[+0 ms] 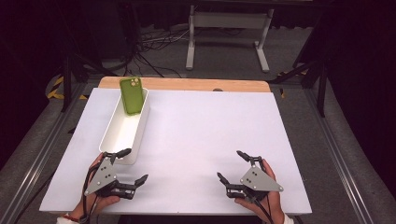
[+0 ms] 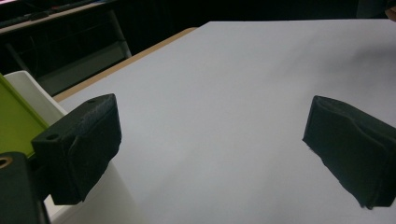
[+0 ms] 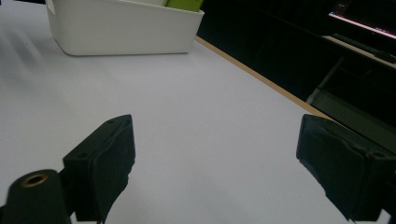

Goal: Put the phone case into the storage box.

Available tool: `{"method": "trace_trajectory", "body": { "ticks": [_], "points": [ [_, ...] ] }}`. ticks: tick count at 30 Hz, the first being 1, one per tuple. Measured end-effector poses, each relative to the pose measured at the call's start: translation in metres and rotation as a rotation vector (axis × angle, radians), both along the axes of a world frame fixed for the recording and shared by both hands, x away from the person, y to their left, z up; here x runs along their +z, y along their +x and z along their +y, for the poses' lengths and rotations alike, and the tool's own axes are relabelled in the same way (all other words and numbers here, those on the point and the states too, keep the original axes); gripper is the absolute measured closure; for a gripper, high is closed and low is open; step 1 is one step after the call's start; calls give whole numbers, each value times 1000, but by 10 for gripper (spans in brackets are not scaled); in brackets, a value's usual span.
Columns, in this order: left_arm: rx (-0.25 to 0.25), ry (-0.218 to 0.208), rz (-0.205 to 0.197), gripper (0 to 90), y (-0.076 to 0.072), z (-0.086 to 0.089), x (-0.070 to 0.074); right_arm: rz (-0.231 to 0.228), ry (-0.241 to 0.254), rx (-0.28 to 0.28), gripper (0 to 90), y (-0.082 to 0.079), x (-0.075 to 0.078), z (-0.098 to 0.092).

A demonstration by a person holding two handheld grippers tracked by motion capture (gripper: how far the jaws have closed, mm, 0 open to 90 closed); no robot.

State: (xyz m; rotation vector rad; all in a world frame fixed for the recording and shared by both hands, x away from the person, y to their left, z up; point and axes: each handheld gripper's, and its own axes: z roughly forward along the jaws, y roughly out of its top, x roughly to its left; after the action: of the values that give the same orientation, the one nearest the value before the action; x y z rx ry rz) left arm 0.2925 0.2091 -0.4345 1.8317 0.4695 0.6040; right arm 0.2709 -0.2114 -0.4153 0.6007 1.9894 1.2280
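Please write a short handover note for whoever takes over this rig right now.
Left gripper: open, holding nothing, at the near end of the white bin.
Right gripper: open, holding nothing, above the white table at its near right.
Green phone: leaning upright in the far end of the bin, camera side showing.
Done: the phone sits in the bin; both grippers are free.
Left: probably lifting the phone out, or nothing if binning it was the goal; the left gripper is nearer.

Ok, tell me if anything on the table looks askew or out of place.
The green phone stands on end in the white bin, leaning against its far wall instead of lying flat. Nothing else stands out; both grippers' jaws are open and empty.
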Motion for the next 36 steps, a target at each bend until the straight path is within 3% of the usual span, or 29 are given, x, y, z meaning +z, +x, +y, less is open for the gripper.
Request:
{"method": "trace_trajectory", "body": {
  "ticks": [3,28,36],
  "points": [
    [-5,7,-14,51,0,-1,1,3,-13,1,129,0,-2,1],
    [-39,-5,-15,52,1,0,2,7,-37,-13,136,0,-3,7],
    [-58,30,-10,59,0,-7,1,17,-54,-8,147,0,-6,5]
  ]
}}
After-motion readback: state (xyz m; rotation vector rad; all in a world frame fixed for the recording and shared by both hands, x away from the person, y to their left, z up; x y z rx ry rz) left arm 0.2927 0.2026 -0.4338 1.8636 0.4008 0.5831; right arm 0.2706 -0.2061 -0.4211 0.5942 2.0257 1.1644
